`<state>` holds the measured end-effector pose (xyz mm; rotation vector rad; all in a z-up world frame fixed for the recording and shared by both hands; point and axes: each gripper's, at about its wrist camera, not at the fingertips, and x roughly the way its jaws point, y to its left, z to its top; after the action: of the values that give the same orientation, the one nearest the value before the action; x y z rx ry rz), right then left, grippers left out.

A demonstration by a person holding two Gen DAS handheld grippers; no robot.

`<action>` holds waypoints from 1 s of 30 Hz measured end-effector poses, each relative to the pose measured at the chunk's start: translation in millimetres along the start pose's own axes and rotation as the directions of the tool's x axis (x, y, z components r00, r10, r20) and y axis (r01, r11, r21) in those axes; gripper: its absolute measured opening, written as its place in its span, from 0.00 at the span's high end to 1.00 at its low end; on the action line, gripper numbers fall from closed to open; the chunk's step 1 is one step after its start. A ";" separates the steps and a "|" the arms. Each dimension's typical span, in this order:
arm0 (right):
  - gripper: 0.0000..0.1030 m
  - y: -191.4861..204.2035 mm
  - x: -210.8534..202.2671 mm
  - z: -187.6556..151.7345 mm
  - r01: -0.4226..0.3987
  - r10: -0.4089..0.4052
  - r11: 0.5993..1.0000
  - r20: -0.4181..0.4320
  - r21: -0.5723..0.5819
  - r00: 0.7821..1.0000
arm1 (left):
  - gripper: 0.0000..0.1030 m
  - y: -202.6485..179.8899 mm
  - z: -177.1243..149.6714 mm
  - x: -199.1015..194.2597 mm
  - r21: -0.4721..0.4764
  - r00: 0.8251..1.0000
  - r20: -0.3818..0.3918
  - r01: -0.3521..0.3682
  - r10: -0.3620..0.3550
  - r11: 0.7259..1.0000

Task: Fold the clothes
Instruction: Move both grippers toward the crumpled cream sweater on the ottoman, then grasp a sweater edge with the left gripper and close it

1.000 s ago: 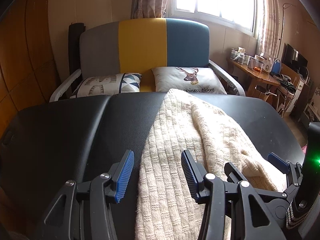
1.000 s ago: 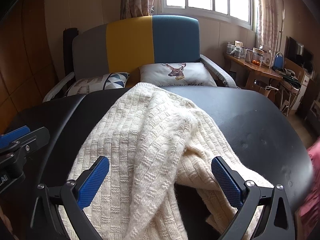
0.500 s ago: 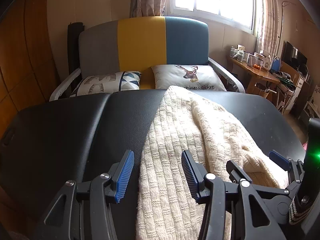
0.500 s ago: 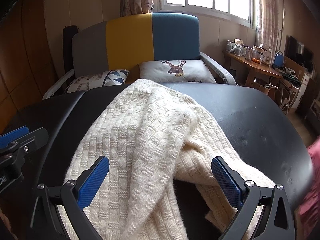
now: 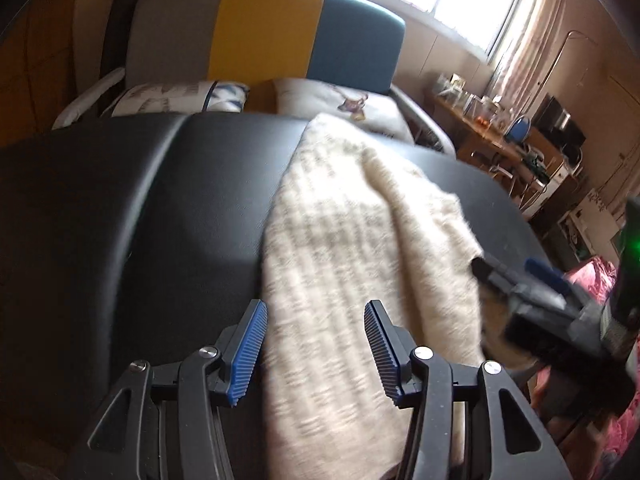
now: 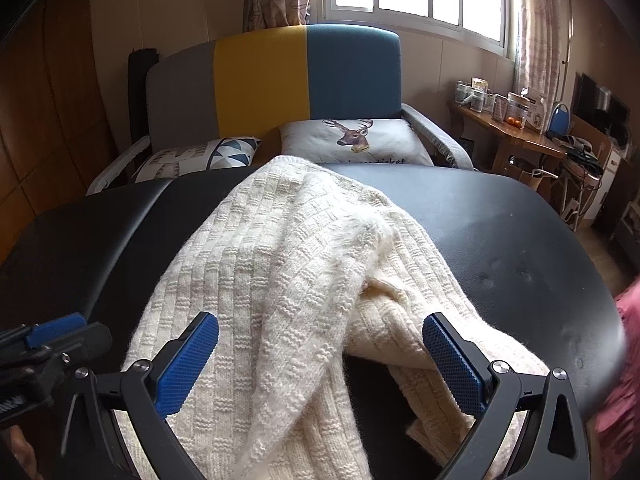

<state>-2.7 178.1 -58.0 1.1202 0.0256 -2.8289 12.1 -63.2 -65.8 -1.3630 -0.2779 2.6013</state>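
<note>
A cream knitted sweater [image 6: 296,264] lies bunched lengthwise on a black padded table [image 6: 500,232]; it also shows in the left wrist view [image 5: 352,248]. My left gripper [image 5: 316,346] is open, its blue pads astride the sweater's near left edge, just above it. My right gripper [image 6: 320,360] is open wide over the sweater's near end, where a fold lifts off the table. The left gripper [image 6: 44,344] shows at the left edge of the right wrist view, and the right gripper [image 5: 532,276] at the right of the left wrist view.
Behind the table [image 5: 120,200] stands a grey, yellow and blue sofa [image 6: 280,80] with two cushions [image 6: 352,140]. A wooden desk [image 6: 512,136] with jars stands at the right under the window. Pink cloth [image 6: 624,380] shows at the right edge.
The left wrist view has tilted and shifted left and is now motion-blurred; the left gripper is moving. The right gripper has barely moved. Both grippers stay open.
</note>
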 end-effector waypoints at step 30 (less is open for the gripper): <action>0.00 -179.3 -25.3 -79.3 -0.362 0.396 0.725 0.076 0.586 0.915 | 0.51 -138.2 -17.9 16.8 0.325 0.923 -0.250 0.364 -0.292 0.873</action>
<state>52.2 362.8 -102.3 1.1199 -1.0325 -2.4660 28.8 75.7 -54.2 -1.2886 0.0100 2.0903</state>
